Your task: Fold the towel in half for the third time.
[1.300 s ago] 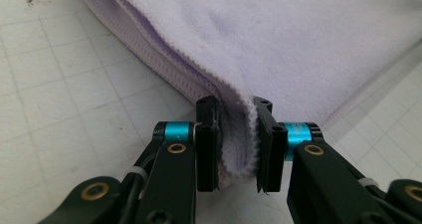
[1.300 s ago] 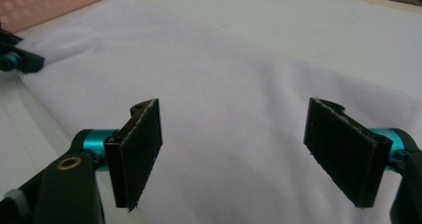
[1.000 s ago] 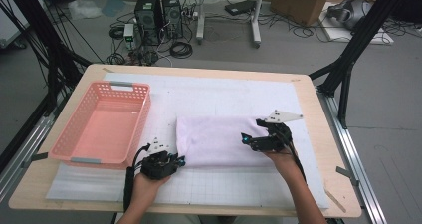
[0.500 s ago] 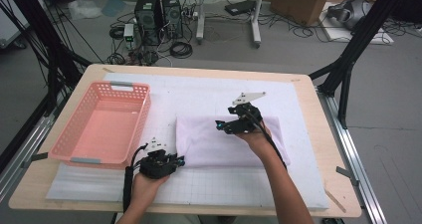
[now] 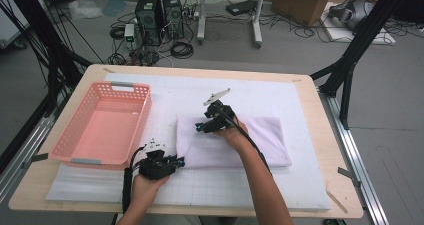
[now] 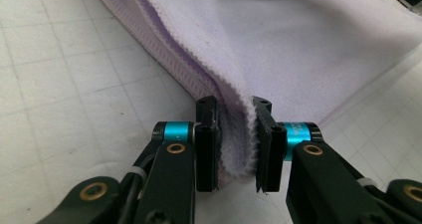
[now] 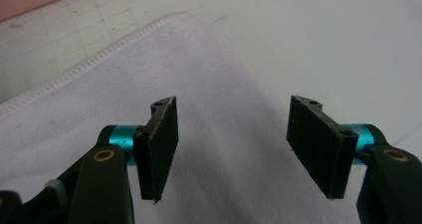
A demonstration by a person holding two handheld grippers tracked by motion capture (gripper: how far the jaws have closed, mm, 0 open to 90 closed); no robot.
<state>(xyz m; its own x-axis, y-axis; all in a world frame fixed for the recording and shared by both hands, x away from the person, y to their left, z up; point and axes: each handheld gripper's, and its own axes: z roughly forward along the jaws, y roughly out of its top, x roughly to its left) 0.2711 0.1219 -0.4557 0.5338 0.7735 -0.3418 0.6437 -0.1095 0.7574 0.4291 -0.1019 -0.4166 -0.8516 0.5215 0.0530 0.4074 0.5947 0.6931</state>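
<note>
My left gripper (image 6: pixel 234 144) sits at the near left, its pads clamped on the near left corner of the folded lilac towel (image 5: pixel 260 140), which lies on the white mat (image 5: pixel 300 185) right of the pink basket (image 5: pixel 102 125). Farther in, my right gripper (image 7: pixel 231 144) hovers over the towel's far left part; its jaws have just been closing and stand apart with nothing pinched between them.

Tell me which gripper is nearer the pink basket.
Left. The left gripper sits just off the pink basket's near right corner, clamped on the towel. The right gripper hovers open over the towel, farther right.
</note>
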